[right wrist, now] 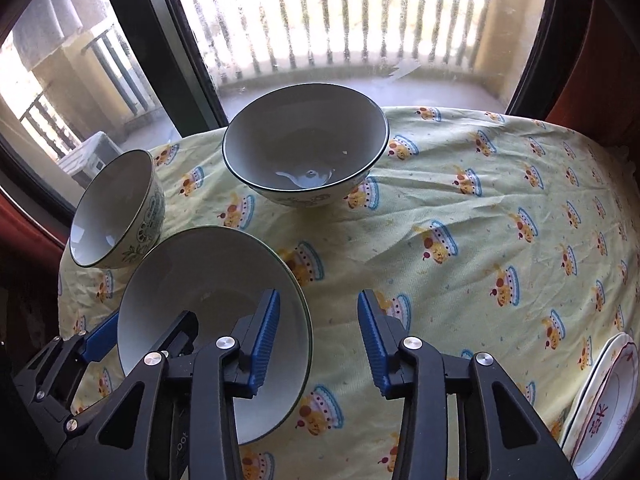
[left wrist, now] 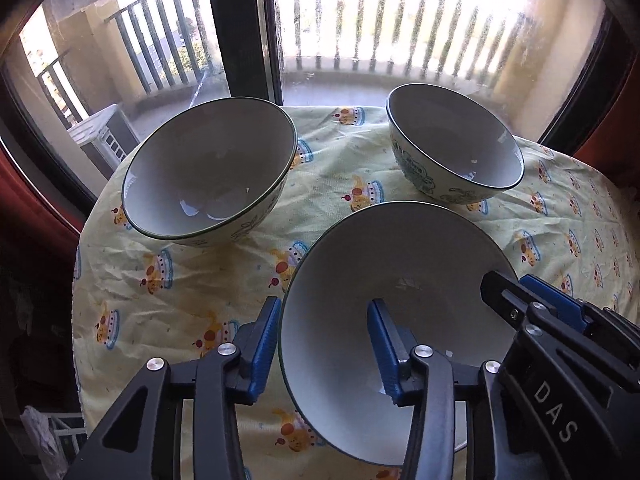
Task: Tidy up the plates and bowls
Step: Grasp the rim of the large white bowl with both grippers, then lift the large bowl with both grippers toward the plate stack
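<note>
Closest to you is the near bowl (left wrist: 400,272), white inside with a thin dark rim, sitting at 6 o'clock on the cartoon-print tablecloth (left wrist: 200,280). Your left gripper (left wrist: 323,305) straddles its 9 o'clock rim, one pad outside the wall and one inside. Your right gripper (right wrist: 318,298) does the same at the 3 o'clock rim. Both are unclenched: there is visible room between the blue pads and the thin wall, so nothing is grasped yet. Taking opposite rims looks like a set-up for a balanced two-handed lift, which should keep a smooth ceramic bowl from tipping. Whether its foot is flat on the cloth I cannot tell.

The left far bowl (left wrist: 208,168) stands at 10 o'clock and the right far bowl (left wrist: 456,140) at 1 o'clock. Both are upright and empty, likely nesting targets. The right one is just beyond the near bowl's far rim, so clear that rim before moving forward. A stack of plates (right wrist: 612,400) lies at 4 o'clock by the table edge. The widest bare cloth is at 2 to 3 o'clock. The far bowls sit close to the back edge and the window glass (left wrist: 400,40).
</note>
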The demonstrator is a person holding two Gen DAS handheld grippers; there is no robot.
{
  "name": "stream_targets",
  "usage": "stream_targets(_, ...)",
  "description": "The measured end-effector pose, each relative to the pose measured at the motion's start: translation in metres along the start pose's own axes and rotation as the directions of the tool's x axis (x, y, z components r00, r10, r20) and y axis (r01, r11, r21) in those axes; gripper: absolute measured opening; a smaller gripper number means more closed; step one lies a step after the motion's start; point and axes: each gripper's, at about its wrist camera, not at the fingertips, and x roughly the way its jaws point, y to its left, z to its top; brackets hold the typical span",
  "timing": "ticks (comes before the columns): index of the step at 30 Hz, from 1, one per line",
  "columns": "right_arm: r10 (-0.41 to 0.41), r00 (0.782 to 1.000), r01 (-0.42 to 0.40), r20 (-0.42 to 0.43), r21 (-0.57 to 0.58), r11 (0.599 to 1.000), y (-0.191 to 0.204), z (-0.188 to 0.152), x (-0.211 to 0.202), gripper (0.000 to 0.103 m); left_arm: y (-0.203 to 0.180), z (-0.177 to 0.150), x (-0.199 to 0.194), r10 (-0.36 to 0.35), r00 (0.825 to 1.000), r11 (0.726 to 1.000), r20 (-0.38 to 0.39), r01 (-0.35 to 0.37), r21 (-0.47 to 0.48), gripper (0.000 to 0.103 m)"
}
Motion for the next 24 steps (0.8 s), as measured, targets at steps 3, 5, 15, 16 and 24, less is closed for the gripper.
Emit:
stream_targets(3, 0.032, 0.999, -0.032, -0.019, 0.007, 0.999, 0.003, 0.002, 0.007, 0.022, 0.003, 0.001, 0.004, -0.005, 1.000, 1.000, -0.003, 0.005, 0.004, 0.035)
stream_targets(5, 0.030, 0.999, -0.030, -0.015, -0.009, 1.000, 0.009, 0.002, 0.009, 0.019, 0.003, 0.002, 0.005, 0.005, 1.000, 1.000, 0.001, -0.005, 0.010, 0.029)
stream_targets(15, -0.004, 0.999, 0.003, -0.032, -0.014, 1.000, 0.011, -0.003, 0.001, 0.018, -0.001, -0.005, 0.000, -0.003, 1.000, 1.000, -0.023, 0.003, 0.006, 0.028)
stream_targets(16, -0.009, 0.999, 0.008, -0.032, -0.012, 1.000, 0.009, -0.005, -0.002, 0.018, -0.003, -0.007, -0.003, -0.004, 1.000, 1.000, -0.022, 0.005, 0.012, 0.028)
stream_targets(24, -0.025, 0.999, 0.025, -0.036, -0.001, 1.000, -0.010, -0.028, -0.029, 0.018, -0.025, -0.030, -0.025, -0.017, 1.000, 0.999, -0.020, 0.018, 0.027, 0.028)
